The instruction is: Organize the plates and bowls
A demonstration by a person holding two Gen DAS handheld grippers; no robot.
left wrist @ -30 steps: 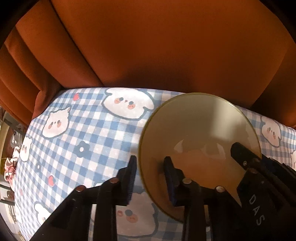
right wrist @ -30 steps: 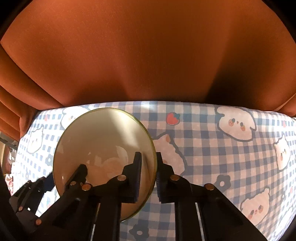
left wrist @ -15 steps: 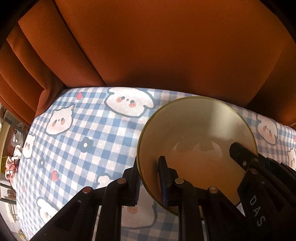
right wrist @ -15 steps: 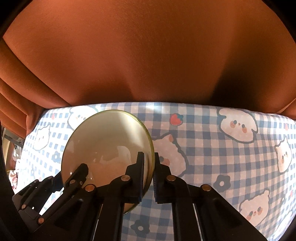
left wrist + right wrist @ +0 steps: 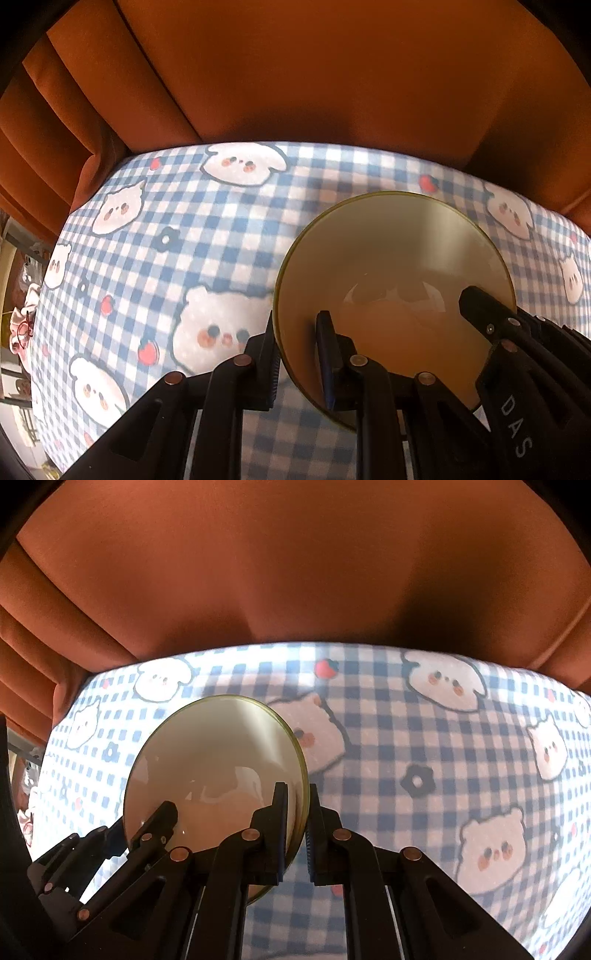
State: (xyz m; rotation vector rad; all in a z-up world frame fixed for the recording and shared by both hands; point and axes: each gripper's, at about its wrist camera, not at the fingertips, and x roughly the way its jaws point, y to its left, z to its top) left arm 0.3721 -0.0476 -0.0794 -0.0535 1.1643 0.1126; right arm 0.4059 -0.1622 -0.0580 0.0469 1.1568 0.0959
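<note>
A cream bowl (image 5: 395,273) with a thin gold rim is held between both grippers above the checked tablecloth (image 5: 177,258). My left gripper (image 5: 299,350) is shut on its left rim, one finger inside and one outside. My right gripper (image 5: 297,823) is shut on the bowl's (image 5: 218,768) right rim in the same way. Each gripper shows in the other's view: the right gripper (image 5: 491,325) at the bowl's right edge, the left gripper (image 5: 155,823) at its left edge. The bowl looks empty.
An orange-brown curtain (image 5: 295,572) hangs close behind the table's far edge. The blue and white cloth (image 5: 443,775) with bear and flower prints covers the table. Cluttered items (image 5: 22,325) show past the table's left edge.
The bowl has moved right and down in the left wrist view. Both grippers have shifted with it, and more tablecloth shows to its left. The left gripper's jaws closed onto the rim.
</note>
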